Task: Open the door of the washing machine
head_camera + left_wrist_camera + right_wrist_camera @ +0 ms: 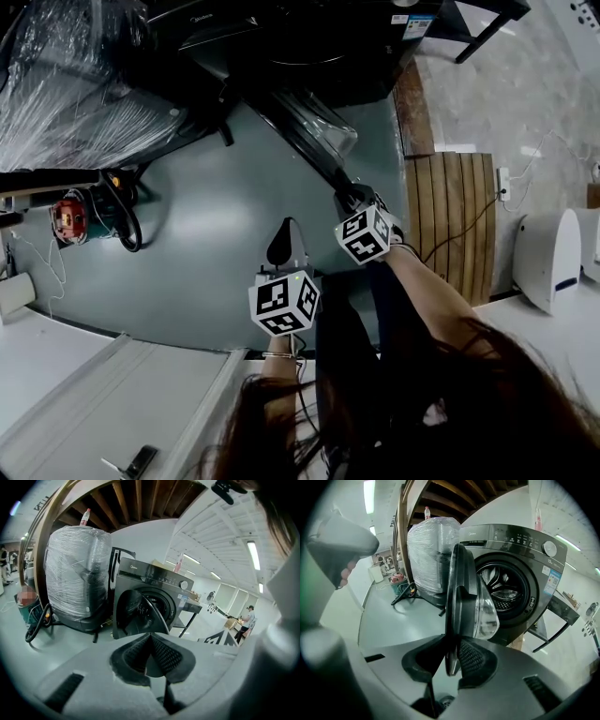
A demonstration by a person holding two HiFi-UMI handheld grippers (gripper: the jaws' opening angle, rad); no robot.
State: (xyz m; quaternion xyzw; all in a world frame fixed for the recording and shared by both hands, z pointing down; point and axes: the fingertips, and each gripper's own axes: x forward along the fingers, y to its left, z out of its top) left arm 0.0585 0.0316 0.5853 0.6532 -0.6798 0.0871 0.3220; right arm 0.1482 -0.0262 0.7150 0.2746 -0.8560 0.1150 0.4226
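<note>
Before the washer (518, 541), door (461, 597) stands wide open, its rim clamped in the right gripper (451, 643); left gripper (150, 637) jaws together, empty. Opening judged essentially done; only release remains.

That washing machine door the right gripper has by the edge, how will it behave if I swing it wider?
The door likely swings as one rigid piece about its hinge; its rim looks solid. Its thick glass bowl suggests weight, so it may coast after a push. The smooth rim could slip in the right gripper.
</note>
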